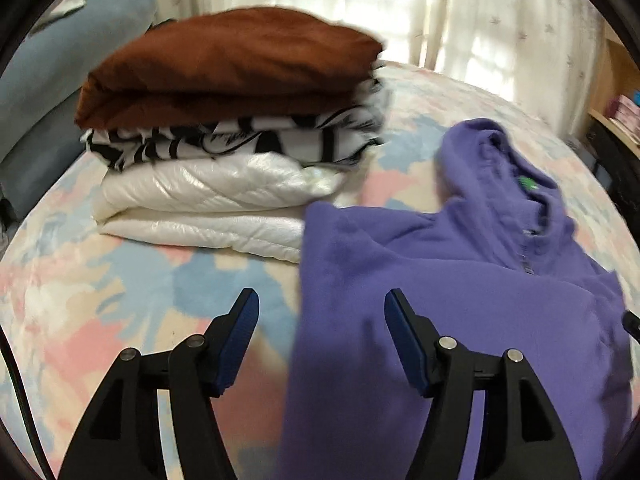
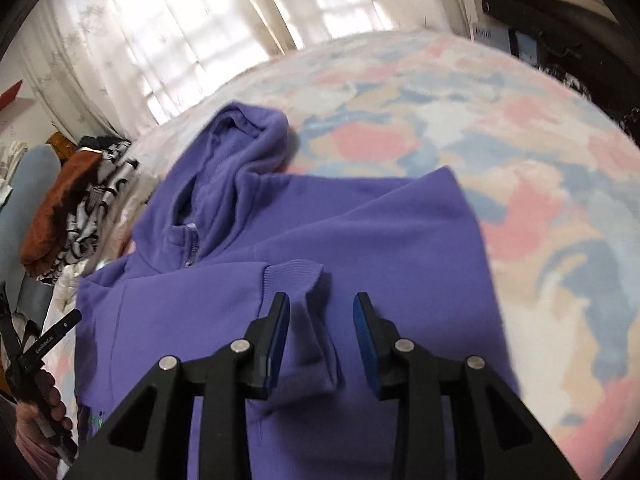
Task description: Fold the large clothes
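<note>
Left of the hoodie point(image 1: 460, 300) I see a pile point(image 1: 232, 132) of folded clothes on the bed point(image 1: 100, 280). My left claw point(image 1: 320, 304) is spread over the hoodie's left edge, pinching nothing. My right claw point(image 2: 321, 306) is spread astride the hoodie's cuff point(image 2: 296, 276), pads clear.

Purple zip hoodie point(image 2: 360, 224), flat on the bed, hood up, sleeve folded across

A hoodie point(image 1: 460, 280) lies flat on the bed point(image 1: 120, 280), hood toward the curtains point(image 1: 360, 0). A stack of folded clothes point(image 1: 232, 132) sits on the bed just left of the hoodie.
</note>
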`<state>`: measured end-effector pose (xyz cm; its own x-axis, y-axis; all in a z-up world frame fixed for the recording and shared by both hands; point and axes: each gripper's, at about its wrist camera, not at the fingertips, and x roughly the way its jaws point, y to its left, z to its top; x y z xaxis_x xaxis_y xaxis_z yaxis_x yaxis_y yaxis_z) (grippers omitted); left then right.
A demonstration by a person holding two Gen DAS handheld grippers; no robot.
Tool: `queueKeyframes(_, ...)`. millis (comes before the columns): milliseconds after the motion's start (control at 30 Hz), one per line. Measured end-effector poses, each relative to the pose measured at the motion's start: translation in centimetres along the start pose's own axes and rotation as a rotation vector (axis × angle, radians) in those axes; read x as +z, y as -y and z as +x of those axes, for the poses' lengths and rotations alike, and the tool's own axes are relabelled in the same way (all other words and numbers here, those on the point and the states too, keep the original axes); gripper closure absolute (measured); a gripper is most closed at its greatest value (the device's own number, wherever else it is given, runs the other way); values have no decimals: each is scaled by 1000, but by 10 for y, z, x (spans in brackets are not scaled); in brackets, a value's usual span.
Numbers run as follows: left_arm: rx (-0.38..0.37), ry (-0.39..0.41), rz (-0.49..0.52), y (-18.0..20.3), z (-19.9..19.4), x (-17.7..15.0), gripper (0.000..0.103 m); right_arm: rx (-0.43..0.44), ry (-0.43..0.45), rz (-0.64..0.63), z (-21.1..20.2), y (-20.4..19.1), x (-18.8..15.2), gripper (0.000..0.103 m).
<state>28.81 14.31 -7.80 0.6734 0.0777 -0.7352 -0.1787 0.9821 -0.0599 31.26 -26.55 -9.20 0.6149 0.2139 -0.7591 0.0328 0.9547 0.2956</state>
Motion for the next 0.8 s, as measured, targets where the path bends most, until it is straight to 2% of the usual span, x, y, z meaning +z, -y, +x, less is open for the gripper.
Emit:
queueKeyframes(67,-23,-3,22,10,-10,-4,42,14,28,-31,-12,-10,-7,70)
queueKeyframes(100,-39,-11,33,16,-15,-8,47,23,33,-51,-16,-17,-11,70)
queueKeyframes(133,-54,-24,43,23,-17,-12,61,34,30,-77,-17,-26,-15,70)
queueKeyframes(167,-70,-40,51,28,-21,-17,68,44,22,-97,-16,-34,-17,70)
queueKeyframes(300,-114,-82,42,59,-14,-37,69,106,-5,-191,-6,-80,-33,70)
queueKeyframes(433,-81,-106,48,77,2,-55,69,151,-42,-237,12,-118,-46,70)
queueKeyframes(533,-73,-84,46,75,7,-61,68,129,-83,-286,31,-134,-56,70)
queueKeyframes(600,-86,-84,35,68,12,-60,67,98,-102,-311,43,-132,-59,75)
queueKeyframes(633,-90,-83,33,65,14,-59,67,98,-98,-309,43,-127,-58,82)
queueKeyframes(667,-96,-82,31,61,15,-58,66,84,-92,-297,42,-119,-53,90)
queueKeyframes(733,-121,-83,18,52,17,-58,65,23,-70,-271,39,-99,-44,98)
queueKeyframes(800,-136,-81,9,49,18,-58,65,-26,-58,-224,37,-69,-36,103)
